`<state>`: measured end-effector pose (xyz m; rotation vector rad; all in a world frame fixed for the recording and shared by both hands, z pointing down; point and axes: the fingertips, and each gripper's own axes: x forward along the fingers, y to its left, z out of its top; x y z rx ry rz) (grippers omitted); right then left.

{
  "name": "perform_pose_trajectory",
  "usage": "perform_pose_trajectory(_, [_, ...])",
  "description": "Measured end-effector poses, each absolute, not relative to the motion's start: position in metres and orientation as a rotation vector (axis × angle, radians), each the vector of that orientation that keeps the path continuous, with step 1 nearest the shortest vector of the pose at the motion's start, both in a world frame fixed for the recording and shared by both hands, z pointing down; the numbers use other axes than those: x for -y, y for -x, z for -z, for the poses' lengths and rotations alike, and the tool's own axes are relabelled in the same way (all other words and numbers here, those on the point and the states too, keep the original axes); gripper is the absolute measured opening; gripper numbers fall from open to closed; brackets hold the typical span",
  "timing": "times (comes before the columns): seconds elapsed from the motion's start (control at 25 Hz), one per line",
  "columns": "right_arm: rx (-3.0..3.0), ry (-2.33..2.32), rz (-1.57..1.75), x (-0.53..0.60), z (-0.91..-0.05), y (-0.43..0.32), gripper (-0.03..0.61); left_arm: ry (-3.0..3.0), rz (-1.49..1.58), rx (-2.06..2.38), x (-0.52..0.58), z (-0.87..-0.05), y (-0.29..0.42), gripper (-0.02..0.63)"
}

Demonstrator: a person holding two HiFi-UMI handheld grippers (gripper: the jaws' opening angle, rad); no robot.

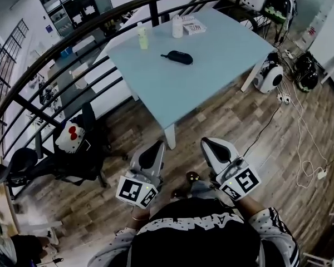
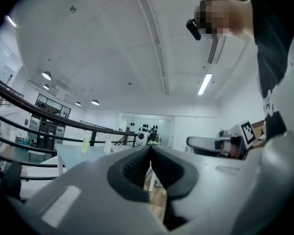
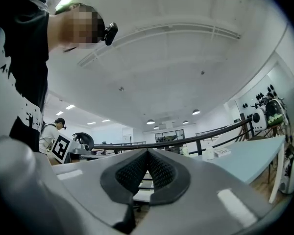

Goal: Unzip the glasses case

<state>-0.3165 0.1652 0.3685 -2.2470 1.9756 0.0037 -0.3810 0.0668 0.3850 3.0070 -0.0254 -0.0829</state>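
Observation:
The black glasses case [image 1: 177, 57] lies shut on the light blue table [image 1: 211, 65], far from both grippers. My left gripper [image 1: 157, 145] and right gripper [image 1: 207, 142] are held side by side close to the person's body, over the wooden floor short of the table's near corner. In the left gripper view the left gripper [image 2: 150, 148] has its jaws closed tip to tip with nothing between them. The right gripper [image 3: 147, 151] is likewise shut and empty. The case is not visible in either gripper view.
A green bottle [image 1: 143, 38], a white bottle [image 1: 177, 26] and a small packet [image 1: 193, 26] stand at the table's far edge. A curved black railing [image 1: 72, 46] runs behind and to the left. An office chair [image 1: 61, 160] stands left; white machines [image 1: 270, 77] and cables [image 1: 300, 127] are on the right.

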Motion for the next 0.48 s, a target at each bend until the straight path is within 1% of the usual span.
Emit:
perform_pose_trajectory(0.24, [-1.916, 2.228, 0.028, -0.171, -0.369, 0.305, -0.014, -3.009, 0.057, 0.016, -0.067, -0.388, 0.375, 0.0])
perform_pose_trajectory(0.48, [-1.899, 2.21, 0.027, -0.186, -0.368, 0.283, -0.014, -3.008, 0.056, 0.001, -0.077, -0.385, 0.347, 0.0])
